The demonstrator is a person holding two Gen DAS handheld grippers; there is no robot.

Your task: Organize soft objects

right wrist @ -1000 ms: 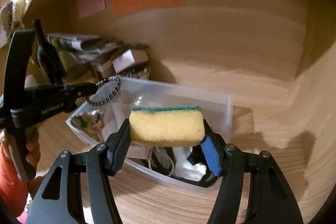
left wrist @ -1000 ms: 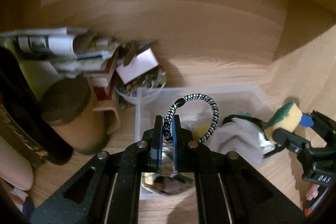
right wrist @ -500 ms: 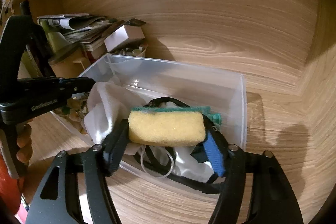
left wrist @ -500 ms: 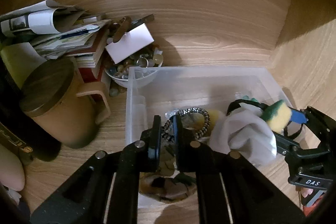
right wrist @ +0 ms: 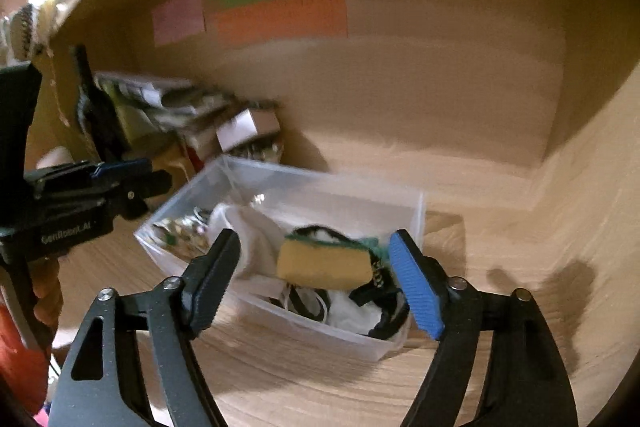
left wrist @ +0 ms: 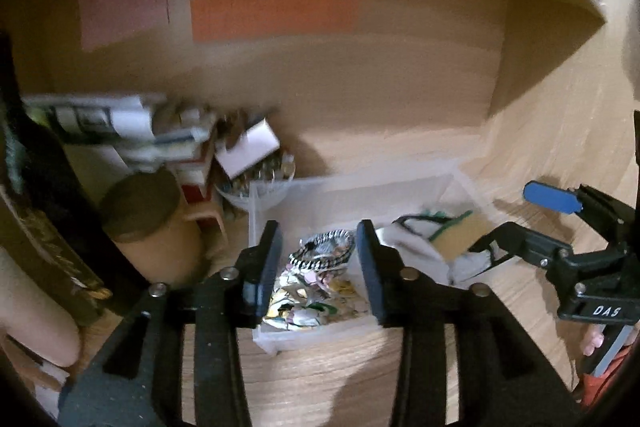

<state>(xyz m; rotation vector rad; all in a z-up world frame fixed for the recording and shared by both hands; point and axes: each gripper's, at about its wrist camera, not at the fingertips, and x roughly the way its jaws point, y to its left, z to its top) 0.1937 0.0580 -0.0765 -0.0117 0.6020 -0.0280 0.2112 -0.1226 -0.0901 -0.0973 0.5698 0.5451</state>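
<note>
A clear plastic bin (left wrist: 360, 189) (right wrist: 412, 203) stands on the wooden shelf. In it lie a black-and-white braided band (left wrist: 326, 251), a white cloth (left wrist: 416, 247) (right wrist: 252, 231) and a yellow sponge with a green top (right wrist: 324, 261) (left wrist: 460, 227). My left gripper (left wrist: 318, 267) hovers above the bin's near end, its jaws opening, nothing between its pads. Above the sponge my right gripper (right wrist: 314, 281) (left wrist: 516, 215) has jaws that are opening too, with the pads apart from the sponge.
A brown lidded mug (left wrist: 156, 227) stands left of the bin. Behind it lie stacked papers and books (left wrist: 132, 135) and a bowl of small items (left wrist: 260, 183). Coloured notes (left wrist: 272, 11) hang on the back wall. The shelf's side wall (right wrist: 592, 227) rises at the right.
The left gripper let the braided band drop into the bin and drew back upward. The right gripper released the sponge into the bin, and its jaws widened.
</note>
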